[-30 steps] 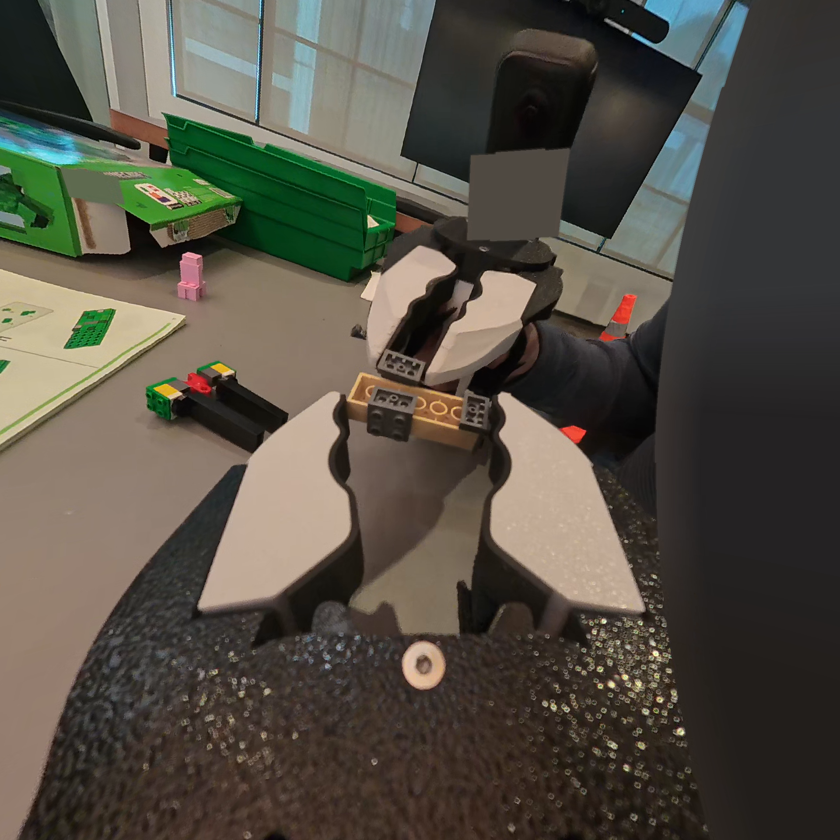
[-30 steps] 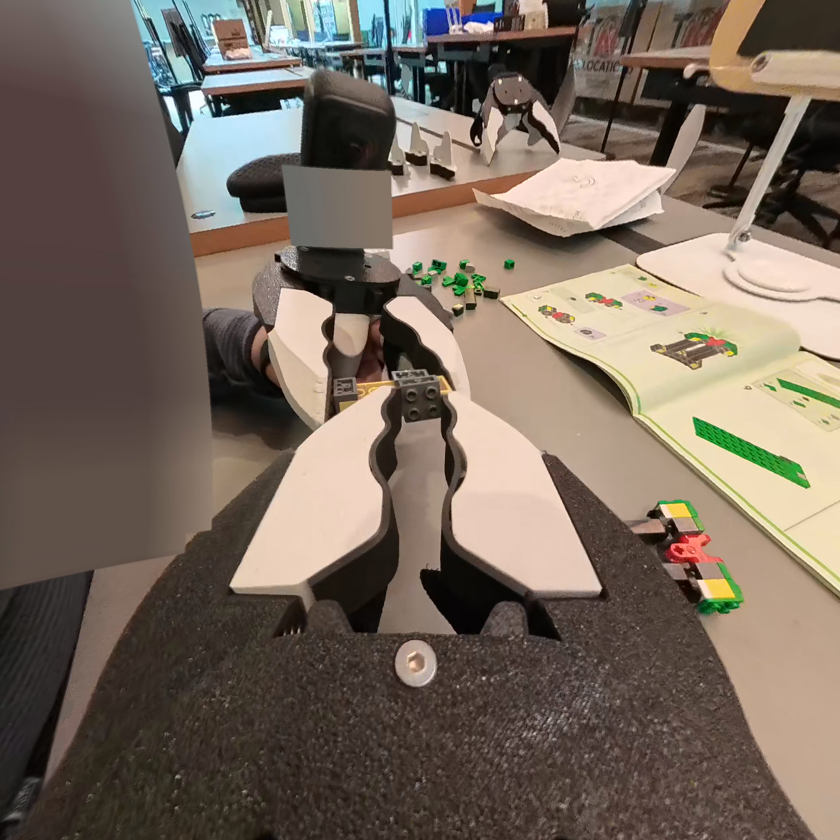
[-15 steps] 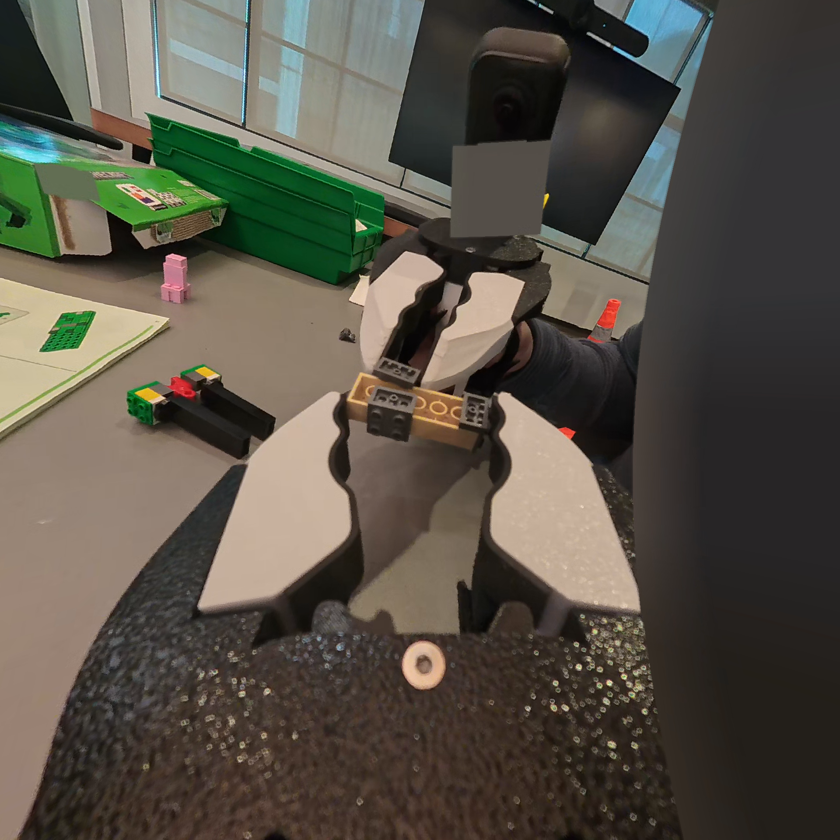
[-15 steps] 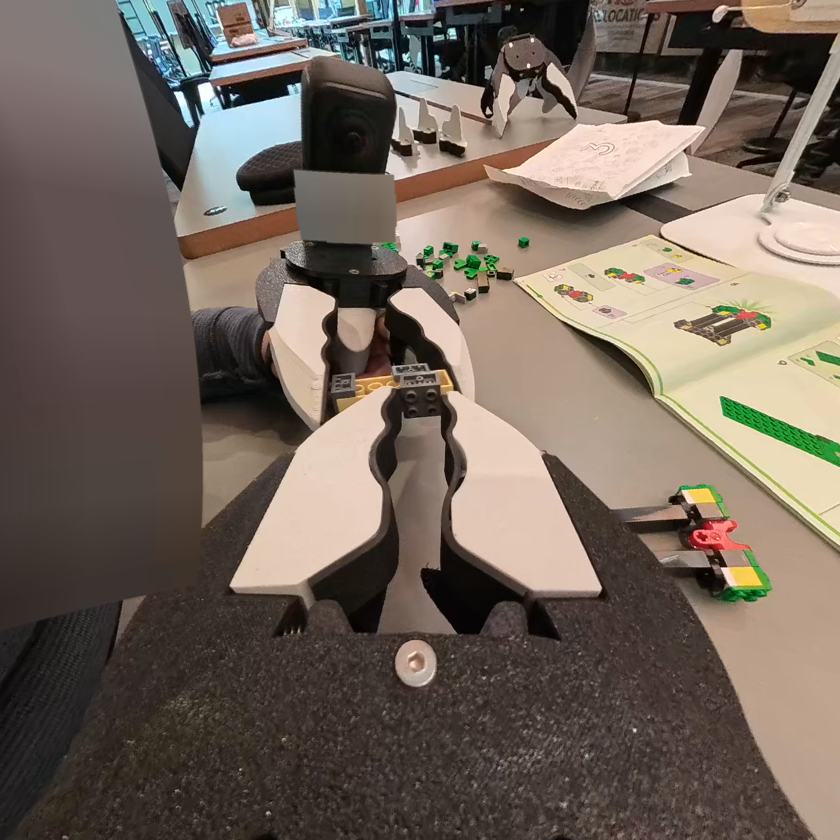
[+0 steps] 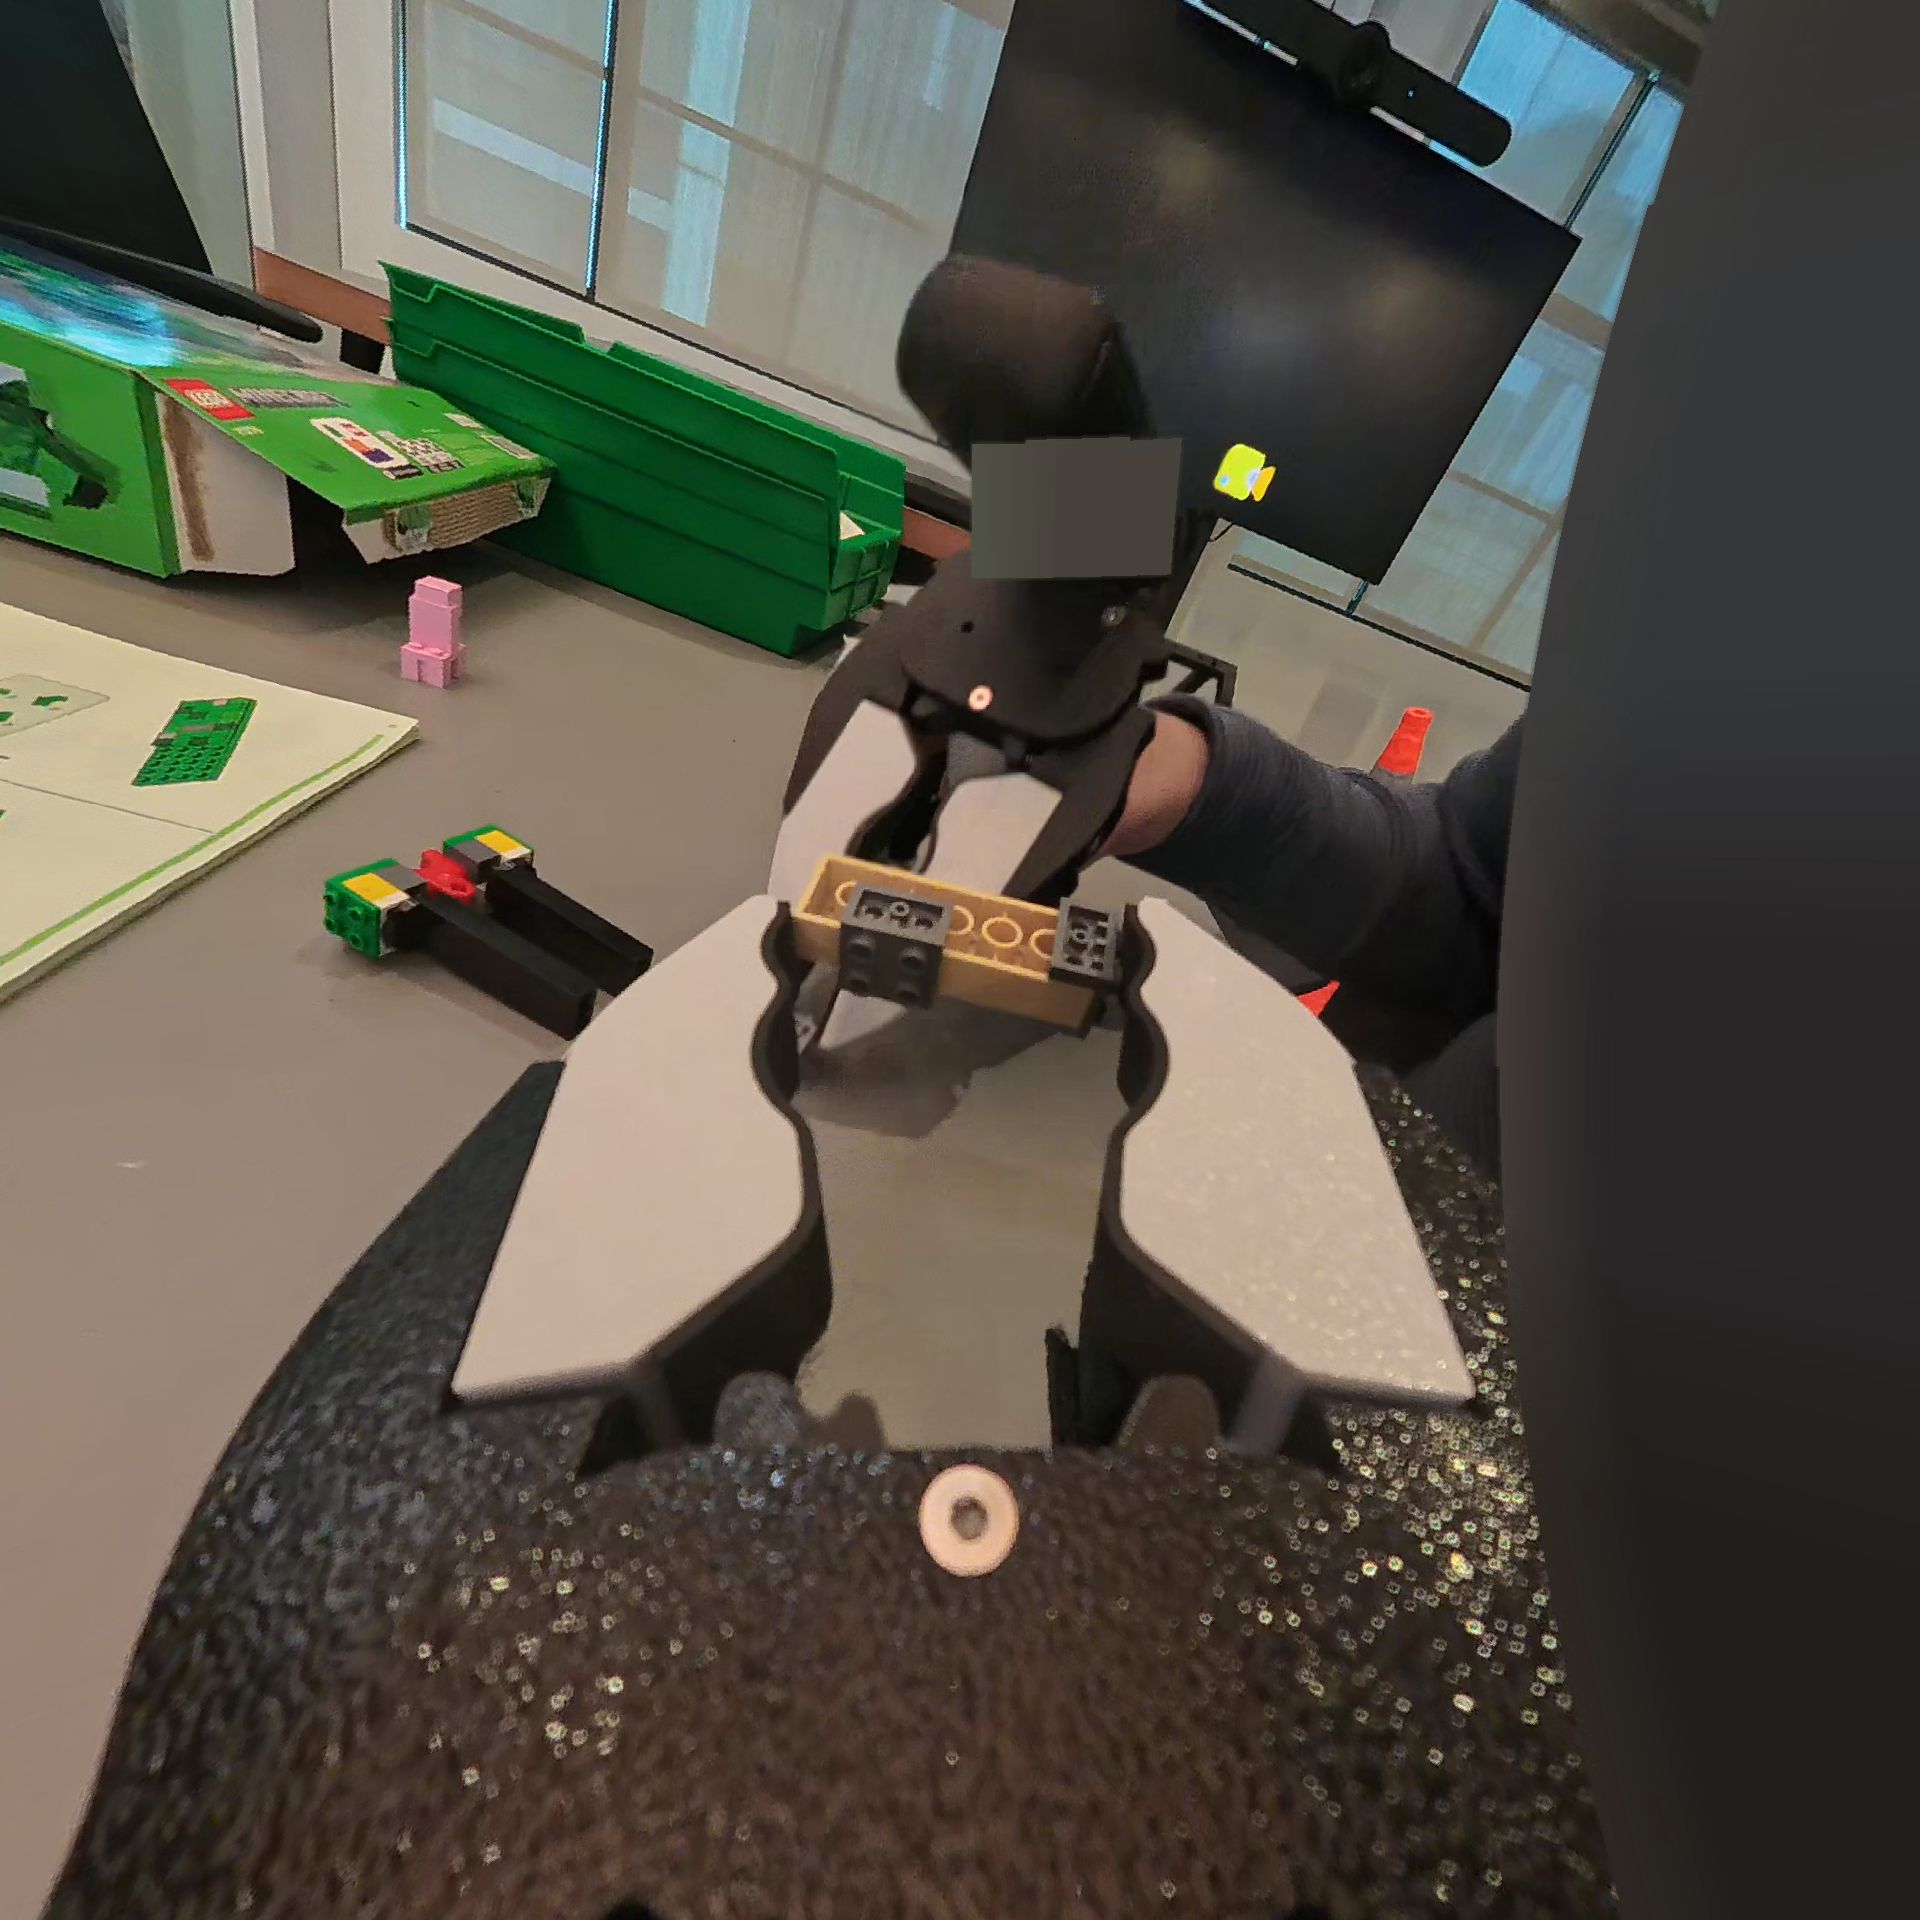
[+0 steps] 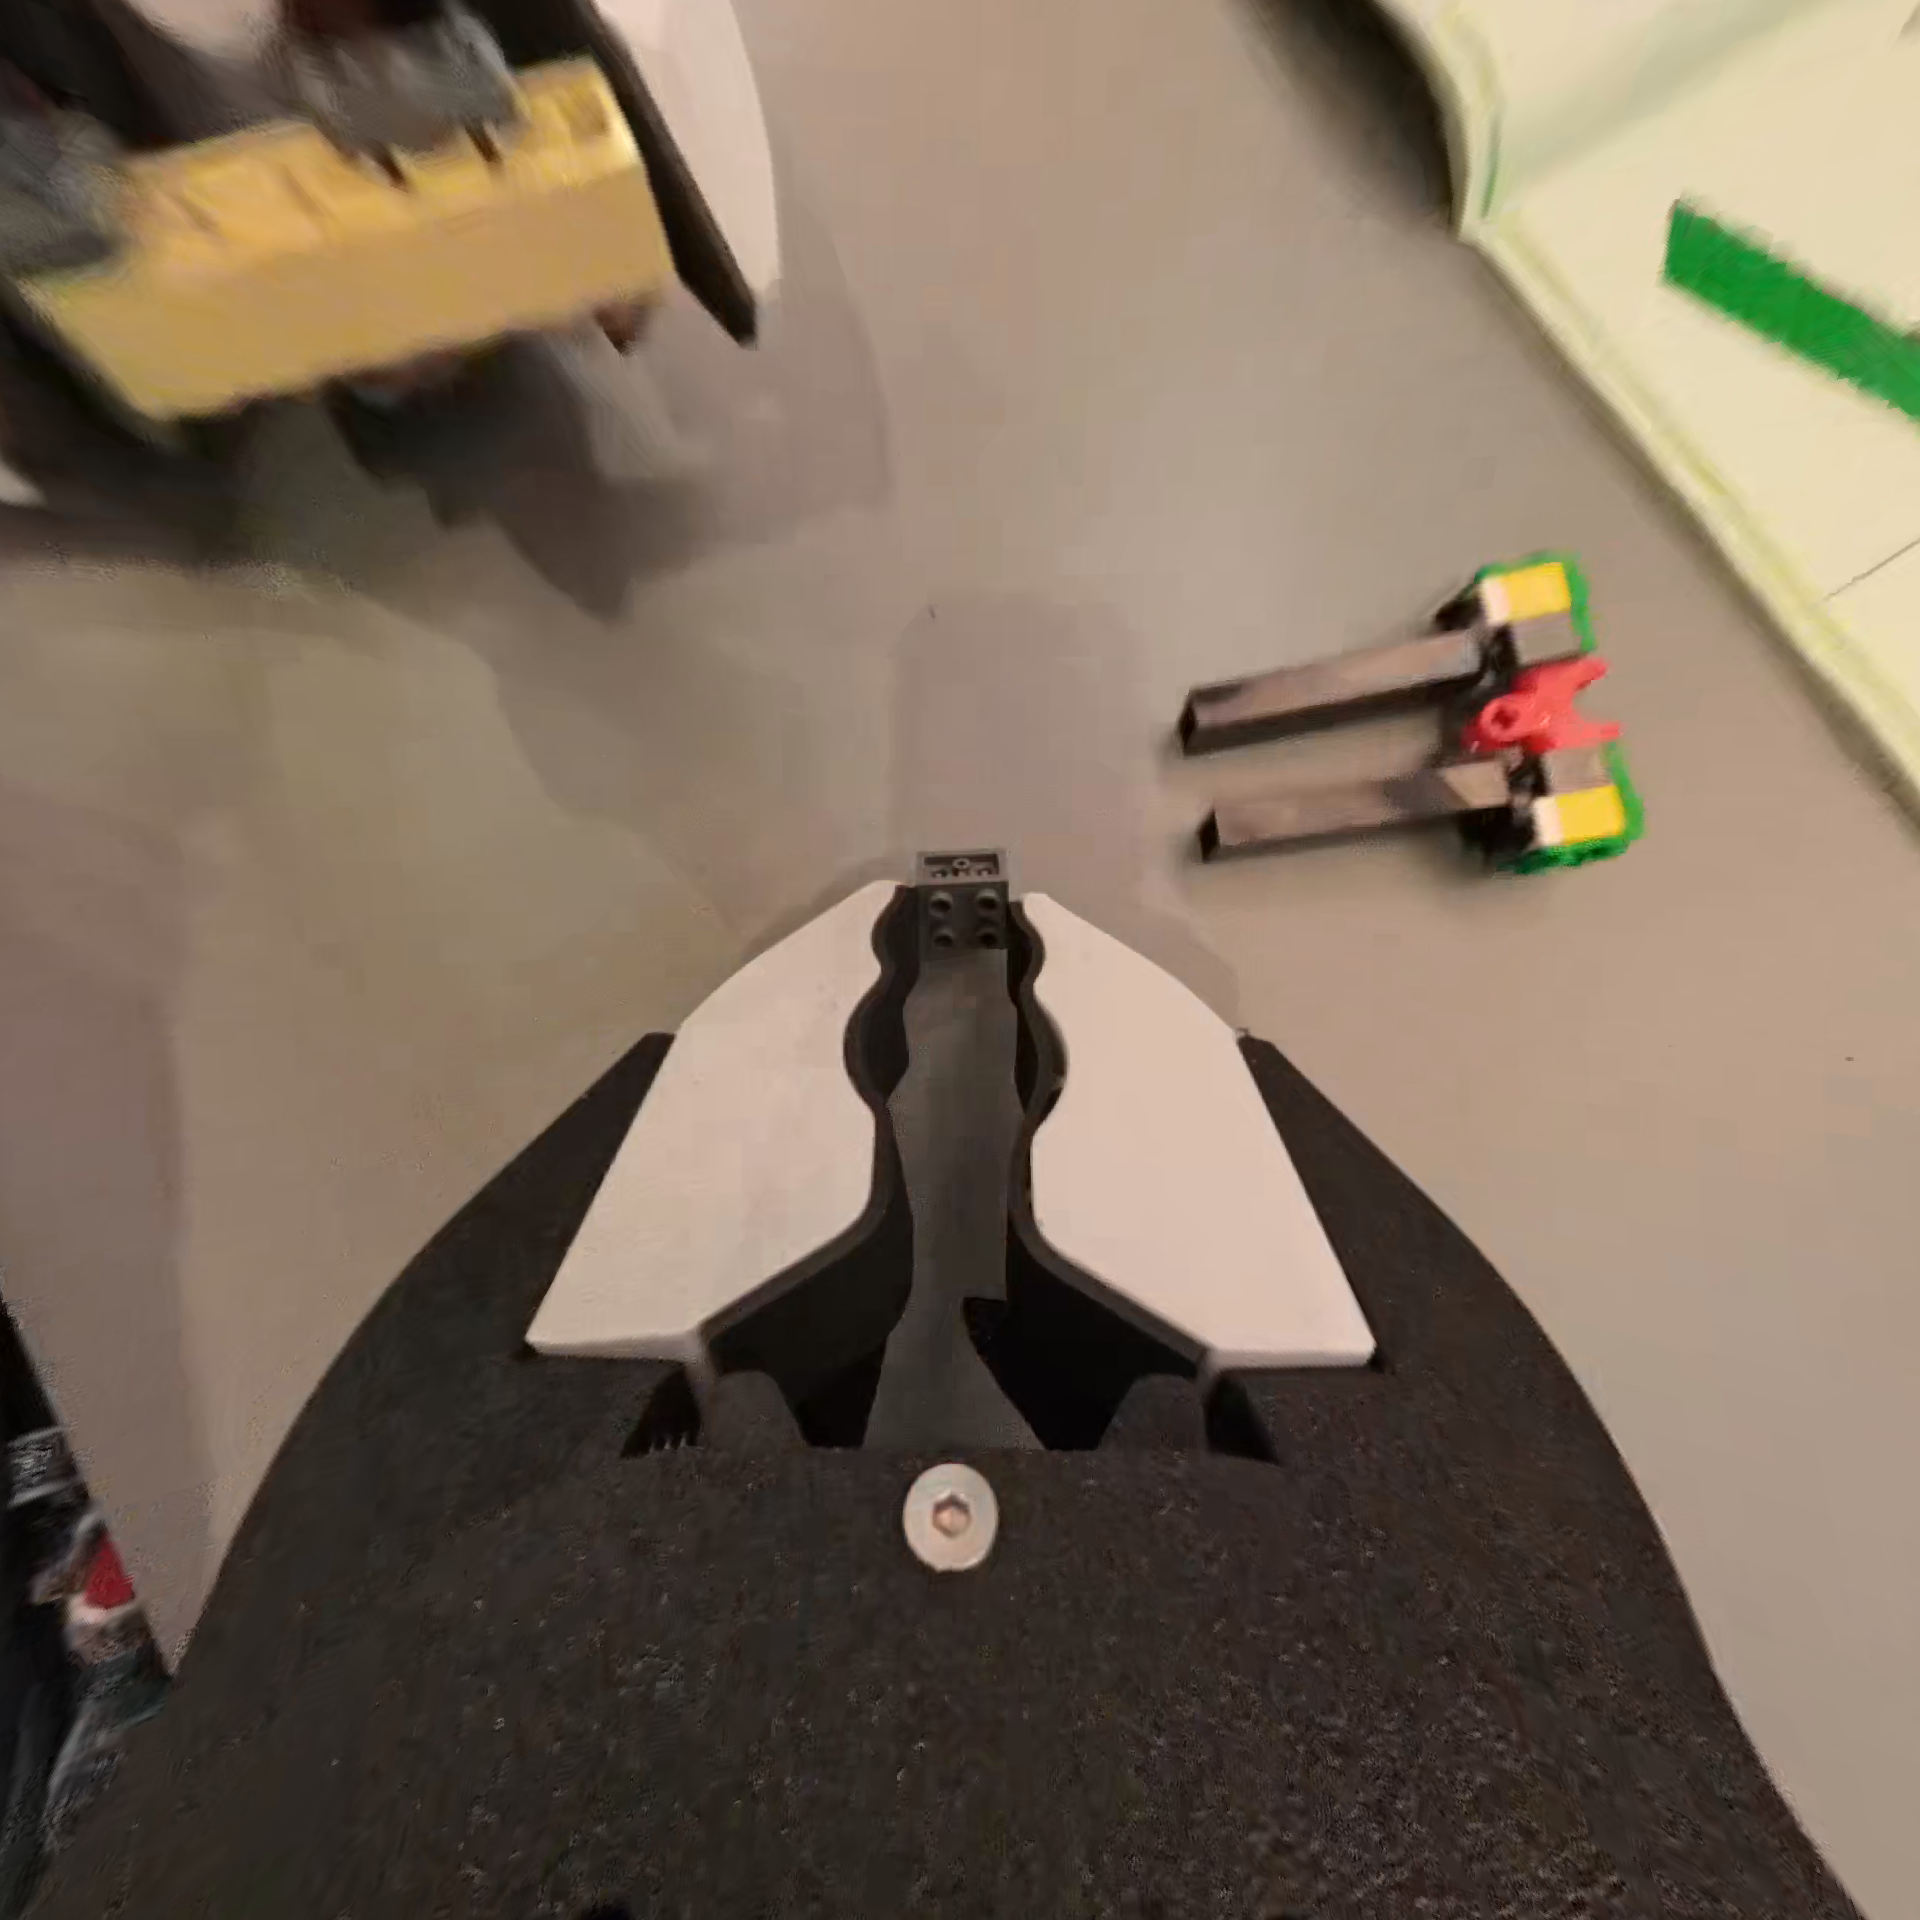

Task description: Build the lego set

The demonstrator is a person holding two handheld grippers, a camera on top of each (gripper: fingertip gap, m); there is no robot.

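My left gripper (image 5: 956, 935) is shut on the ends of a long tan brick (image 5: 1003, 935) and holds it above the grey table. Two dark grey bricks (image 5: 894, 940) sit on the tan brick, one near its left end and one at its right end. My right gripper (image 6: 961, 904) is shut on a small dark grey brick (image 6: 961, 868) and points down at the table. It is apart from the tan brick, which shows blurred at the upper left of the right wrist view (image 6: 343, 239). The right gripper's fingers (image 5: 997, 826) show just behind the tan brick.
A black-legged assembly with green, yellow and red parts (image 5: 488, 935) (image 6: 1455, 738) lies on the table. The open instruction booklet (image 5: 156, 748) (image 6: 1714, 208) is beyond it. A pink figure (image 5: 434, 634), a green box (image 5: 208, 436) and a green bin (image 5: 665, 488) stand at the back. My right fingertips sit around 10 centimeters from my left ones. From my right tips it is roughly 25 centimeters to the pink figure (image 5: 434, 634); from my left, 30 centimeters.
My right gripper has drawn back from the tan brick with the small grey brick in it and tilted down toward the table. My left gripper still holds the tan brick.
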